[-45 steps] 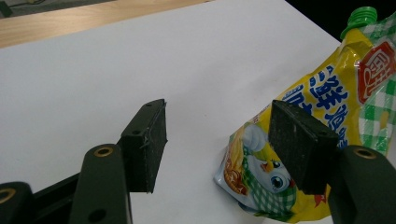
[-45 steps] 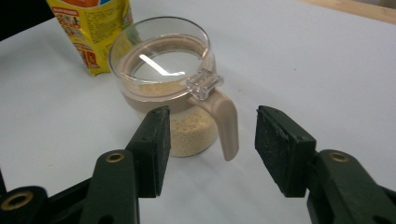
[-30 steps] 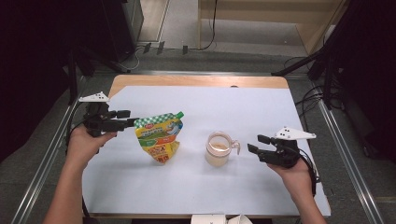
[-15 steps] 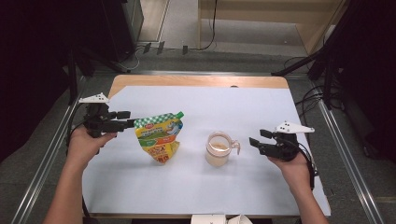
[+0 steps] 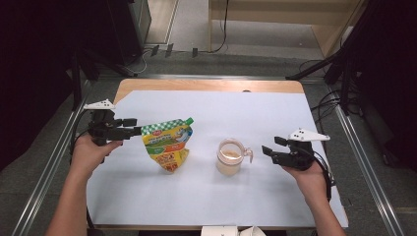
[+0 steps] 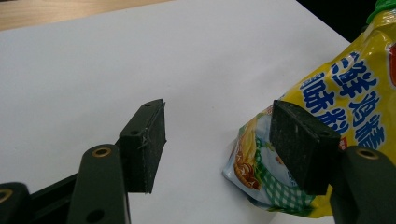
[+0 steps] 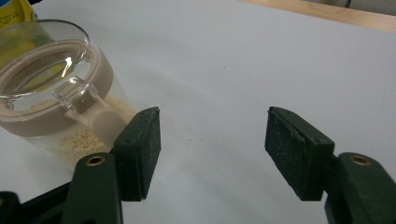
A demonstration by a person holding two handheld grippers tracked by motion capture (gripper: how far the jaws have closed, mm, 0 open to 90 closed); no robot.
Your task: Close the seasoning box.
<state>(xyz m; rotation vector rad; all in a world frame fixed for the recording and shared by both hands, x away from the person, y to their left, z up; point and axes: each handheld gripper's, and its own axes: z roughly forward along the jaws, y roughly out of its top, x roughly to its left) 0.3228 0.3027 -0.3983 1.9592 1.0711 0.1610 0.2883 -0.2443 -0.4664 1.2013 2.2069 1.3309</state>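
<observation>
A yellow and green spouted pouch (image 5: 167, 145) stands on the white sheet at left of centre. My left gripper (image 5: 132, 127) is level with its top left corner, jaws open. In the left gripper view the pouch (image 6: 336, 93) lies behind the right jaw, and nothing is between the pads of the left gripper (image 6: 217, 135). A clear cup (image 5: 229, 157) with pale grains in it stands to the right, handle (image 5: 248, 155) toward my right gripper (image 5: 271, 147). That gripper (image 7: 212, 140) has just been opening, with nothing between its jaws. The cup (image 7: 51, 93) sits left of its left jaw.
The white sheet (image 5: 246, 113) covers most of the table, with a strip of bare wood (image 5: 196, 84) along the far edge. Metal rails (image 5: 361, 157) run down both sides. Small white objects (image 5: 231, 230) sit at the near edge. Cables lie on the floor beyond.
My right gripper has shifted slightly away from me beside the cup's handle, and its jaws stand a little wider. The left hand, pouch and cup have not moved.
</observation>
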